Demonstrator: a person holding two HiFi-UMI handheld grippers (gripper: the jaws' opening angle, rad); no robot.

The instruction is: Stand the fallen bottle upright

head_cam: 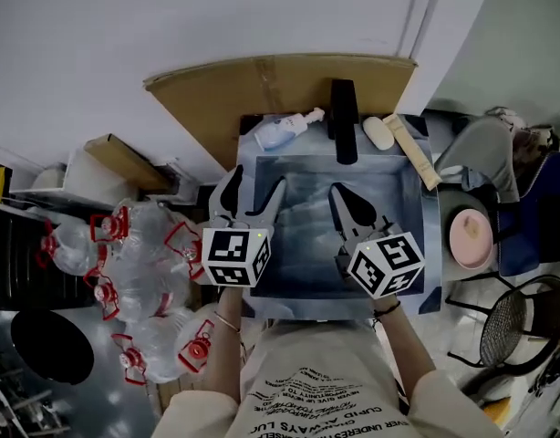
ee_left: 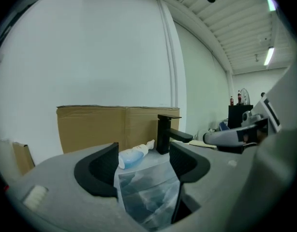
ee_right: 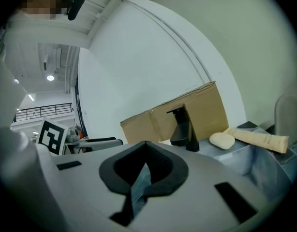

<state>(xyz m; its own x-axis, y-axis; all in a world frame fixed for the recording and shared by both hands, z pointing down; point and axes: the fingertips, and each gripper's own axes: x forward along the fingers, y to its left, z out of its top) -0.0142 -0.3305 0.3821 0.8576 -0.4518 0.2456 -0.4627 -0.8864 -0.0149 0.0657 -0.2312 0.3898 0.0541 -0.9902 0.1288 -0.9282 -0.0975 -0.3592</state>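
The fallen bottle (head_cam: 278,132), clear with blue liquid and a white pump, lies on its side on the sink's back rim (head_cam: 248,167), left of the black faucet (head_cam: 342,117). My left gripper (head_cam: 255,183) hovers open over the sink's left side, short of the bottle, with nothing between its jaws. In the left gripper view the bottle (ee_left: 134,155) lies ahead, beyond the open left gripper (ee_left: 141,162), beside the faucet (ee_left: 165,132). My right gripper (head_cam: 340,194) is shut and empty over the middle of the basin. In the right gripper view its tips (ee_right: 146,144) meet.
Cardboard (head_cam: 262,85) leans on the wall behind the sink. A soap bar (head_cam: 378,132) and a beige tube (head_cam: 417,153) lie on the back right rim. Several large water jugs (head_cam: 139,272) stand at left. A pink bowl (head_cam: 470,235) and chair (head_cam: 513,322) are at right.
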